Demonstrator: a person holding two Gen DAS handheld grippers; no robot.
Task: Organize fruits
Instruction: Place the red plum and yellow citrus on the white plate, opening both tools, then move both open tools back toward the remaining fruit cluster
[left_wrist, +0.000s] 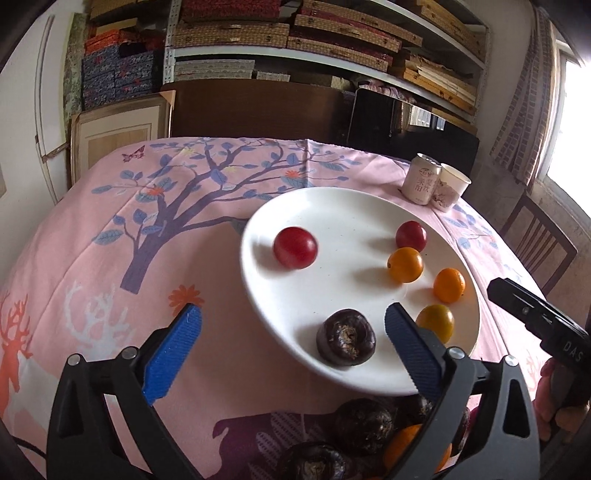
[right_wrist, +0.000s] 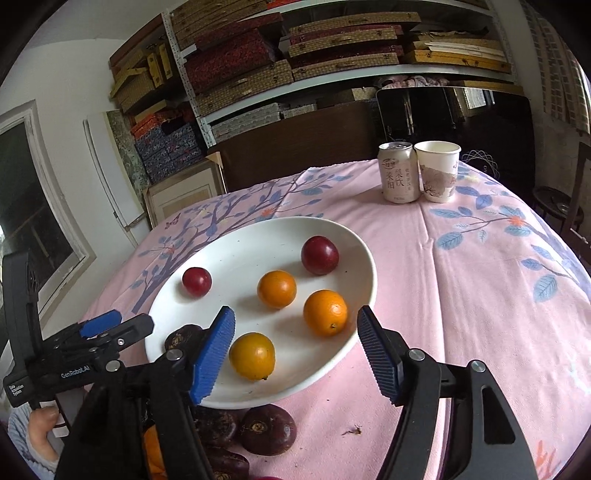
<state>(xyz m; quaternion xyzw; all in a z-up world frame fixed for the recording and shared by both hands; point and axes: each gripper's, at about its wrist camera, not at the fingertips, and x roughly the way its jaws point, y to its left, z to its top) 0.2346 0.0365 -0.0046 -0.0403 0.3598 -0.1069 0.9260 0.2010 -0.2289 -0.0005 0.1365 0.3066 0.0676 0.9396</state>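
Left tongs (left_wrist: 293, 325) spread wide, nothing clamped, dark chestnut-like fruit (left_wrist: 345, 342) resting between them on white plate (left_wrist: 258, 229). Right tongs (right_wrist: 296, 330) apart, empty, above yellow-orange fruit (right_wrist: 252, 356) on same plate. Also plated: 2 red fruits, 2 orange; more dark fruit on counter (right_wrist: 480, 295) beside near rim.

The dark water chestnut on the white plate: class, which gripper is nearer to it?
Left. The left gripper hangs open right over the dark water chestnut, which sits between its fingers. The right gripper is open over the yellow-orange fruit, further along the plate.
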